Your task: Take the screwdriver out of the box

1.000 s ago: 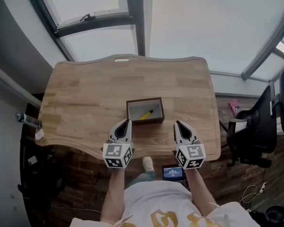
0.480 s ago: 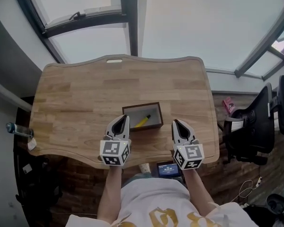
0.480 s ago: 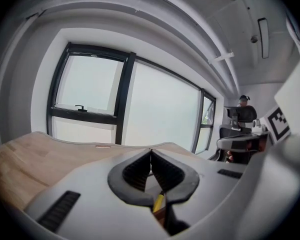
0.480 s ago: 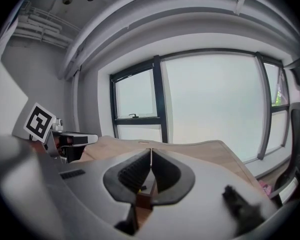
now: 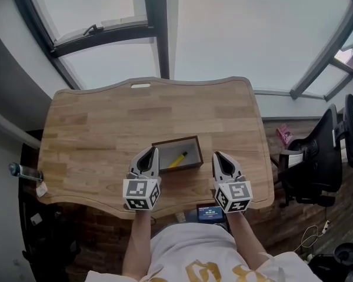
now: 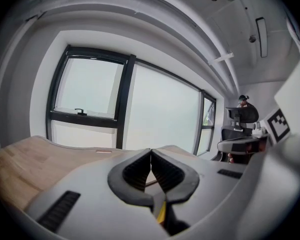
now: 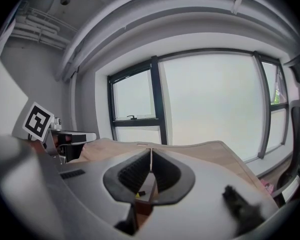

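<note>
I hold my left gripper [image 5: 153, 153] and right gripper [image 5: 216, 156] on either side of the wooden box [image 5: 188, 167], low over the surface [image 5: 94, 128] — flanking it, I judge, before reaching in; both pairs of fingers are pressed together on nothing; the yellow screwdriver [image 5: 178, 159] lies slantwise inside the box — between my two grippers.

My left gripper [image 5: 155, 152] and right gripper [image 5: 215, 156] are pale grey moulded shells, each tapering to a point. Their jaws are lined with black ribbed pads [image 6: 138, 172] set in a dark teardrop rim. Each gripper carries a white cube [image 5: 142, 194] printed with black square markers. I wear a white shirt [image 5: 182, 245] with a gold print.
</note>
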Motion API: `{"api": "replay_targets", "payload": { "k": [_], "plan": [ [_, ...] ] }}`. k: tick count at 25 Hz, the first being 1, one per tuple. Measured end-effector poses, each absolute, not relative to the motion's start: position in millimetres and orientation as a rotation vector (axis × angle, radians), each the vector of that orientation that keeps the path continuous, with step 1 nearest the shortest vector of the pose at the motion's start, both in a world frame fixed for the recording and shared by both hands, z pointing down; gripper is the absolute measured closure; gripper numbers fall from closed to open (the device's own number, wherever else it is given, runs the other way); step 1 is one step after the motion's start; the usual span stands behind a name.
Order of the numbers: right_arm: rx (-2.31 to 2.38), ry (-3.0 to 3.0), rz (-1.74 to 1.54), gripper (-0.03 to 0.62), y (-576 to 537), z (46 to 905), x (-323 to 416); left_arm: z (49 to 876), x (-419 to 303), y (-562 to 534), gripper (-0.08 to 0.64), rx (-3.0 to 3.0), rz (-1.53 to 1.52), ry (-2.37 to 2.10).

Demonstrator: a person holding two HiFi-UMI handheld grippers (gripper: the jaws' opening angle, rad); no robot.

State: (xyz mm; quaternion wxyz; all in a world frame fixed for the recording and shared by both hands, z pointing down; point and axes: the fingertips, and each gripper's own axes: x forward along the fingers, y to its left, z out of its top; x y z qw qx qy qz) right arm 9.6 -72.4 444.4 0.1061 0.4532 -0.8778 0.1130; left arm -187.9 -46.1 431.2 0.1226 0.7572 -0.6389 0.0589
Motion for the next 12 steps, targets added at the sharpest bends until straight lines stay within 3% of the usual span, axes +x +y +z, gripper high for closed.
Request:
{"api": "replay_targets", "payload": {
  "k": [12],
  "plan": [
    [1.349, -2.562, 0.362, 0.56, -87, 454, 14, 437, -184, -64, 0.546, 2.226, 0.242, -1.847]
  ]
}}
